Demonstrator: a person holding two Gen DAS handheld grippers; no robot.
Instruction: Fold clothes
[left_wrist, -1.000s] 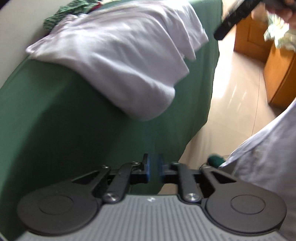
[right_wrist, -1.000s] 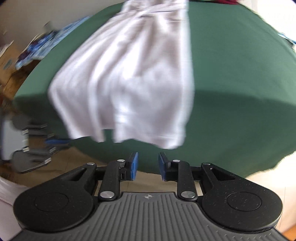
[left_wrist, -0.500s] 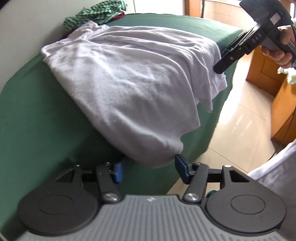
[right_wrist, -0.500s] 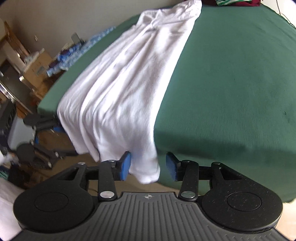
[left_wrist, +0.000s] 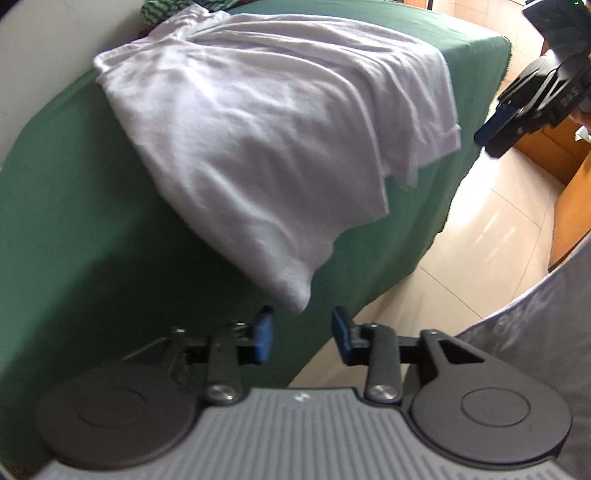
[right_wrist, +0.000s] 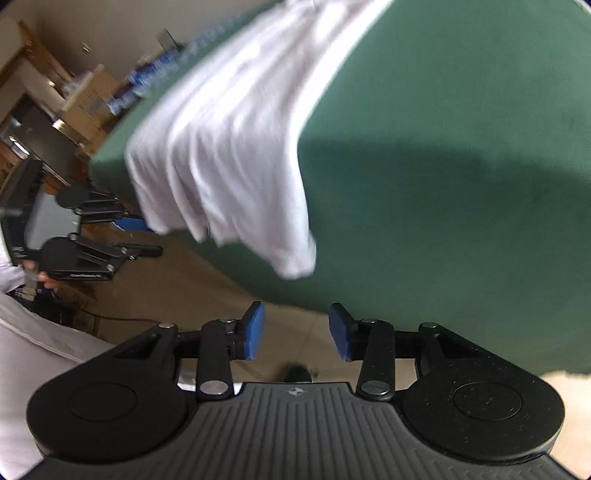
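Green cloth covers the worktop (left_wrist: 66, 206), and a white shirt (left_wrist: 266, 147) is spread along it with its lower end draped over the near edge, above a pale tiled floor (left_wrist: 480, 258). More clothes, green-striped (left_wrist: 162, 7), are heaped at the far end by the wall.

Two hanging corners of the shirt are being approached. The left claw (left_wrist: 302, 334) is held just below the rounded left corner; its jaws are closing, but nothing is yet between them and no cloth is touched. The right claw (right_wrist: 295, 328) is held below the other hanging corner (right_wrist: 295, 262); its jaws are opening and are likewise empty.

For the step to go well, each claw should be raised until the hem lies between the pads, and only then pressed together. All layers at each corner should be caught, since the cloth is bunched in ridges there. The two corners should be taken at matching height, so that the shirt can be lifted evenly and its fold line kept straight. Sliding off the edge is judged a risk if one corner alone is tugged.
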